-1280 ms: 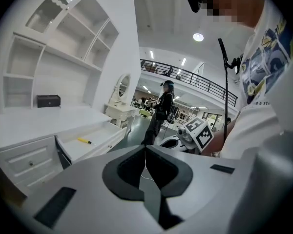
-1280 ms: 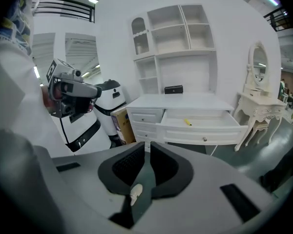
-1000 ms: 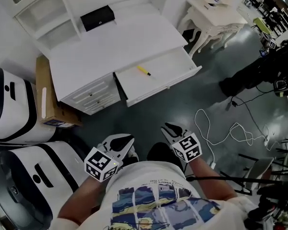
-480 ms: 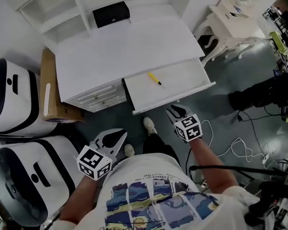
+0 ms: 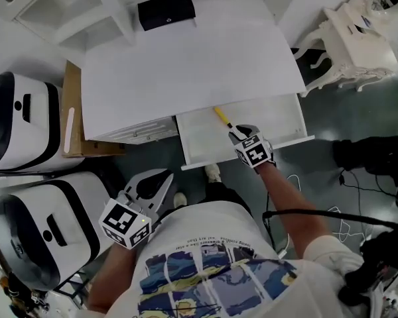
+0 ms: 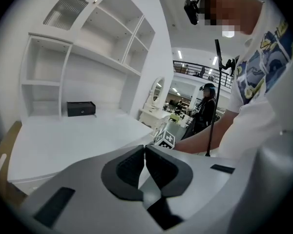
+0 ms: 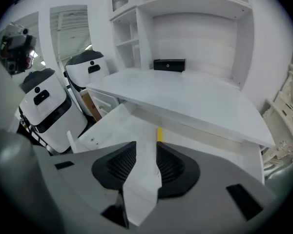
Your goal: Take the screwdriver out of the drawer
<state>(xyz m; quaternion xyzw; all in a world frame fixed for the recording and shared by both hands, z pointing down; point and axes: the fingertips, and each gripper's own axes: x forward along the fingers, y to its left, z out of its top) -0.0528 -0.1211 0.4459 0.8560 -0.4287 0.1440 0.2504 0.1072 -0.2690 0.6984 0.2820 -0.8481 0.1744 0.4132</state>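
The yellow-handled screwdriver lies in the open white drawer under the desk top. My right gripper reaches down into the drawer, its tips at the screwdriver's near end. In the right gripper view its jaws are opening; the yellow handle shows just past the tips, and the pads do not press on it. My left gripper hangs back beside my body, below the desk's front edge, and its pads meet with nothing between them.
A black box sits at the back of the desk. Two white-and-black machines and a cardboard box stand at the left. A white side table is at the right, cables on the floor.
My right gripper has gone forward and down from near my body into the drawer, up to the screwdriver. The left gripper shifted slightly. The desk now fills more of the head view.
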